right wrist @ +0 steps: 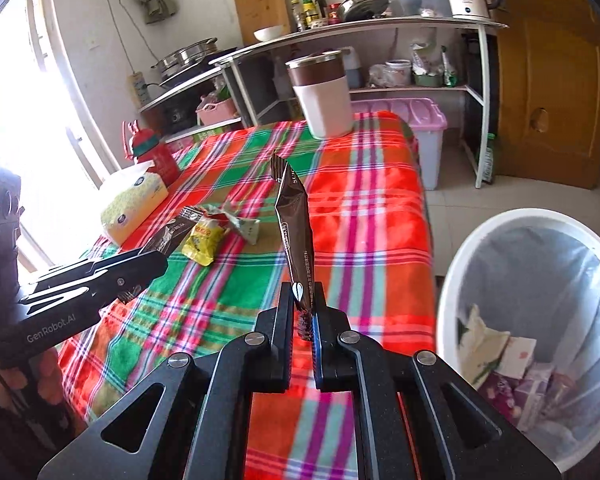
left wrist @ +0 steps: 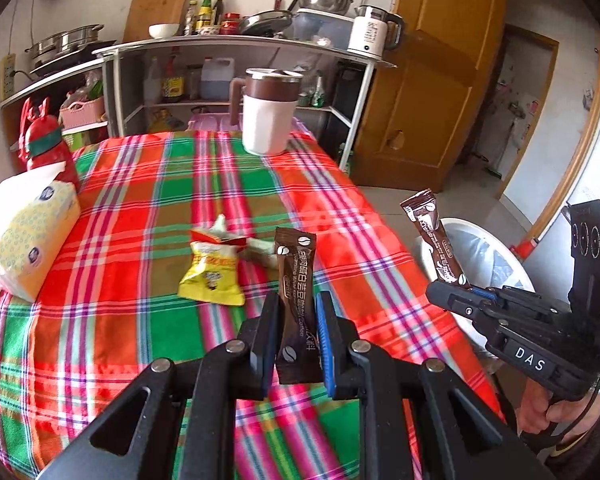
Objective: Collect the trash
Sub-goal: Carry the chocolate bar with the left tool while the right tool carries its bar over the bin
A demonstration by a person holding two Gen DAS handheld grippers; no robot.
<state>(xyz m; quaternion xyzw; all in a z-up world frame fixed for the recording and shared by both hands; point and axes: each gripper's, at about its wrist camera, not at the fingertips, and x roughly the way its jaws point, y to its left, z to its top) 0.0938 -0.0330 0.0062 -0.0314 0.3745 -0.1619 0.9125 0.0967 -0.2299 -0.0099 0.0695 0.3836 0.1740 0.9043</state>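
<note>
1. We hold a two-finger gripper in each hand above a desk (left wrist: pixel 140 208) covered with a red and green plaid cloth.
2. Our left gripper (left wrist: pixel 293 336) has its fingers closed on a brown coffee sachet (left wrist: pixel 296 280), pinched near its lower end so it stands upright.
3. Our right gripper (right wrist: pixel 302 312) has its fingers closed on a second brown sachet (right wrist: pixel 296 224), also pinched at its lower end, tilting slightly left.
4. More trash lies mid-desk: a yellow snack wrapper (left wrist: pixel 212 276) and, touching its far right side, a crumpled pale wrapper (right wrist: pixel 242 226).
5. A white bin (right wrist: pixel 456 264) with a clear liner stands on the floor just off the desk's right edge; paper scraps already lie inside.
6. We judge the sachets light, thin and floppy, with slick foil, so a firm pinch on the flat sealed end suits them.
7. A tissue pack (left wrist: pixel 32 240) and a red bottle (left wrist: pixel 44 148) sit at the left, and a white jug (left wrist: pixel 266 114) at the far edge.
</note>
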